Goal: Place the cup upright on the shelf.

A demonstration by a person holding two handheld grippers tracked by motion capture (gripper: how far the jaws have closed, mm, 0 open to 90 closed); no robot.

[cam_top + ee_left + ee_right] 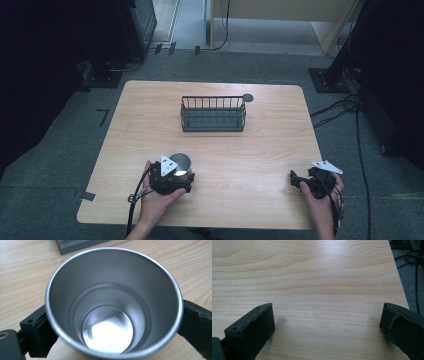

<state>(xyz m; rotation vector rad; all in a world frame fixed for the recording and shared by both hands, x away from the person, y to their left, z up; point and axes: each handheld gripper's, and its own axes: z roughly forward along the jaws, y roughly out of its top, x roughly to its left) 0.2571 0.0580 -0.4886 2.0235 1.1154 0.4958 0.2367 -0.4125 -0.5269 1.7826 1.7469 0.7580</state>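
A shiny steel cup (181,162) stands upright at the front left of the wooden table (260,150). My left gripper (179,172) is shut on it, one black jaw pressed against each side of its wall. The left gripper view looks straight down into the empty cup (112,290), with the pads (41,332) tight against its outside. My right gripper (296,179) rests near the table's front right edge. Its jaws stand wide open over bare wood (327,315), with nothing between them.
A dark wire basket (213,114) stands at the middle back of the table, with a small dark round disc (247,98) by its right rear corner. Cables (340,107) lie on the grey floor to the right.
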